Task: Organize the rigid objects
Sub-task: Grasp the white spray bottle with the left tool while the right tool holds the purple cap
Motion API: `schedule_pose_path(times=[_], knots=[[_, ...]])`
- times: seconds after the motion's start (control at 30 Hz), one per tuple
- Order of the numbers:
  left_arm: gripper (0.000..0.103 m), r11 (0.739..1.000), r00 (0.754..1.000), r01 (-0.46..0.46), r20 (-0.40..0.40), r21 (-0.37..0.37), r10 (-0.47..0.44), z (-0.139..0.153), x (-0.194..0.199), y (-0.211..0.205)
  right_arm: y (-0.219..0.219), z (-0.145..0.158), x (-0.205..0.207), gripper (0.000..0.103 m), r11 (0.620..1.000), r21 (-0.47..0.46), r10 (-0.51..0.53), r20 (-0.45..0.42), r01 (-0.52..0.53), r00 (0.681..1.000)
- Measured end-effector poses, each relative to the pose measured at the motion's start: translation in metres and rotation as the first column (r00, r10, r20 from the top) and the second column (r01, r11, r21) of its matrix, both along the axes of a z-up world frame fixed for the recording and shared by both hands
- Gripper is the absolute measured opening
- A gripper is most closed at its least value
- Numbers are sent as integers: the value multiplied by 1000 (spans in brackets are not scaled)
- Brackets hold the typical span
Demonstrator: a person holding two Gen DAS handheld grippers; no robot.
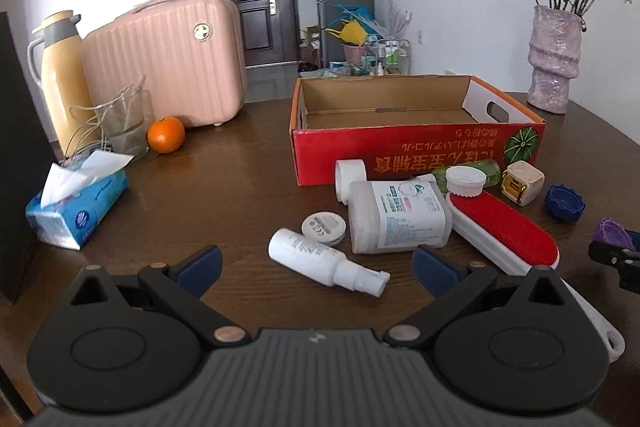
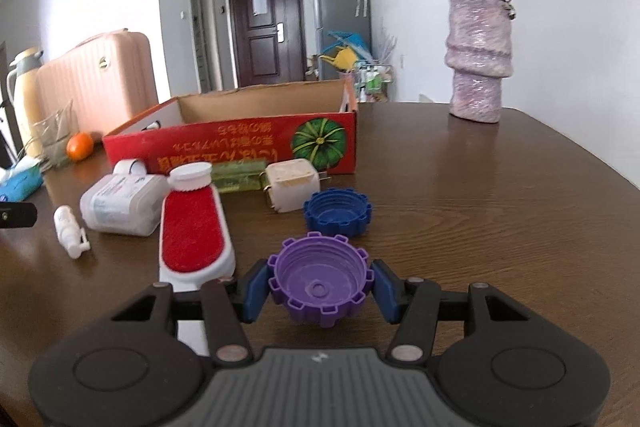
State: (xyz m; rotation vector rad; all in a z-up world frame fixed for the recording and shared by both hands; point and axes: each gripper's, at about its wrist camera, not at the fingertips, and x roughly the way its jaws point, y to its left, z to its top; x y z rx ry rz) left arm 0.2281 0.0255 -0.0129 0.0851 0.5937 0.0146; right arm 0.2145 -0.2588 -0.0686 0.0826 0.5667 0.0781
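Note:
My right gripper point(image 2: 320, 287) is shut on a purple ribbed cap point(image 2: 320, 281), its blue pads pressing both sides. That cap point(image 1: 612, 233) also shows at the right edge of the left wrist view. A blue cap point(image 2: 338, 211) lies just beyond. My left gripper point(image 1: 318, 267) stands open above a white spray bottle point(image 1: 326, 263) lying on the table. Ahead lie a white jar point(image 1: 396, 217), a small round tin point(image 1: 323, 225), a red lint brush point(image 1: 504, 231), a white cap point(image 1: 466, 181), a green bottle point(image 1: 488, 169) and a cream plug cube point(image 1: 522, 181). The red cardboard box point(image 1: 416, 151) stands open behind them.
A pink case point(image 1: 168, 63), a yellow thermos point(image 1: 62, 75), a glass point(image 1: 126, 123), an orange point(image 1: 166, 135) and a tissue pack point(image 1: 78, 211) stand at the left. A purple vase of dried flowers point(image 2: 478, 59) stands at the back right. A white tape roll point(image 1: 350, 173) leans by the box.

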Motion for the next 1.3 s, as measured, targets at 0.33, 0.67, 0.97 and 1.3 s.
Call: schedule_pose_path(times=[0.33,0.67,0.97,1.3], knots=[[103,999,998,51,-42,12,-50,-13,27,21,-6,-1,-3,54,995,16,-96,25,95,995],[103,981,978,193,-83,25,-190,-36,44,22,-11,-3,1,54,989,23,-143,0,143,990],[103,955,952,294,-102,25,-290,-45,49,21,-13,-6,5,54,988,34,-150,-25,151,988],[103,943,938,333,-109,26,-328,-53,60,25,-10,-7,9,54,991,45,-127,-38,129,991]])
